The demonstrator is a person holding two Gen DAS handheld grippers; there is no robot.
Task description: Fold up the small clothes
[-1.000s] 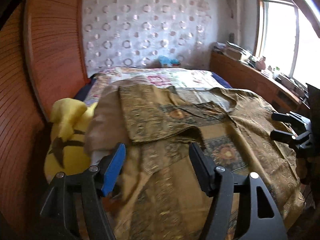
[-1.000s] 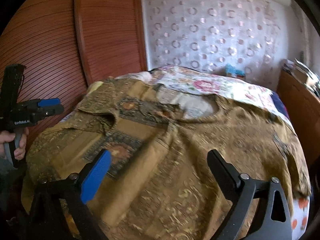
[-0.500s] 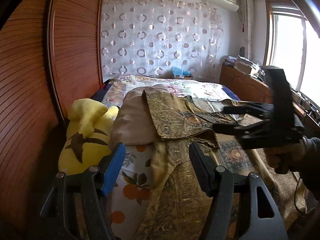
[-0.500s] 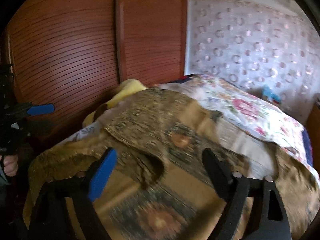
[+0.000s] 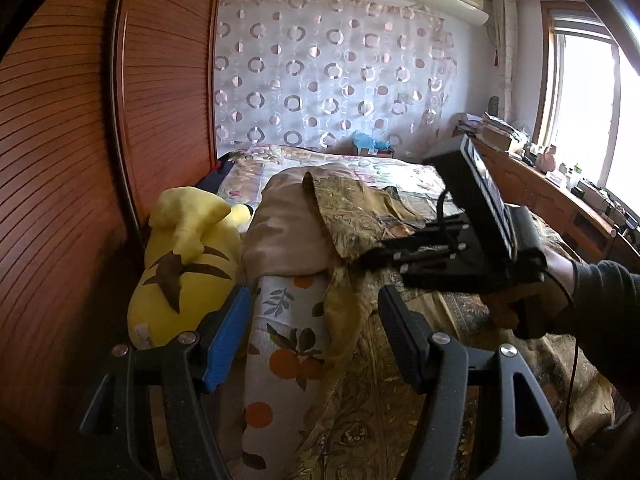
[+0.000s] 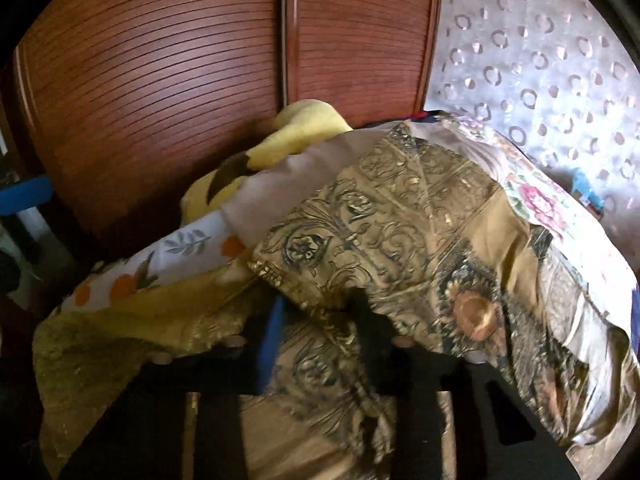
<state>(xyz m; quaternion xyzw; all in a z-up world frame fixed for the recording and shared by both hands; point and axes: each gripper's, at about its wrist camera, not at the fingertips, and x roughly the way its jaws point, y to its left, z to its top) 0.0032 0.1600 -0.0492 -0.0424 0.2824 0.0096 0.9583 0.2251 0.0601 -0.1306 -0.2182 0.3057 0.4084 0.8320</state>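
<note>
A brown-gold patterned shirt point(image 5: 360, 420) lies spread on the bed, one sleeve folded inward over its body point(image 6: 400, 220). My left gripper point(image 5: 314, 332) hovers open over the shirt's left edge, where it meets the orange-print sheet, and holds nothing. A hand point(image 5: 520, 312) in a dark sleeve holds my right gripper point(image 5: 370, 258), which comes in from the right. In the right wrist view its jaws point(image 6: 318, 320) are closing. The folded sleeve's edge lies across the fingertips, and a gap shows between the pads.
A yellow plush toy point(image 5: 180, 264) lies against the wooden wardrobe doors point(image 5: 80, 160) at the bed's left side. A tan pillow point(image 5: 280, 232) sits under the shirt's upper left. A wooden sideboard point(image 5: 560, 200) with clutter runs below the window on the right.
My right gripper swept left across the shirt to the folded sleeve's edge and its jaws narrowed from wide open. The left gripper shifted left toward the bed's edge, still open.
</note>
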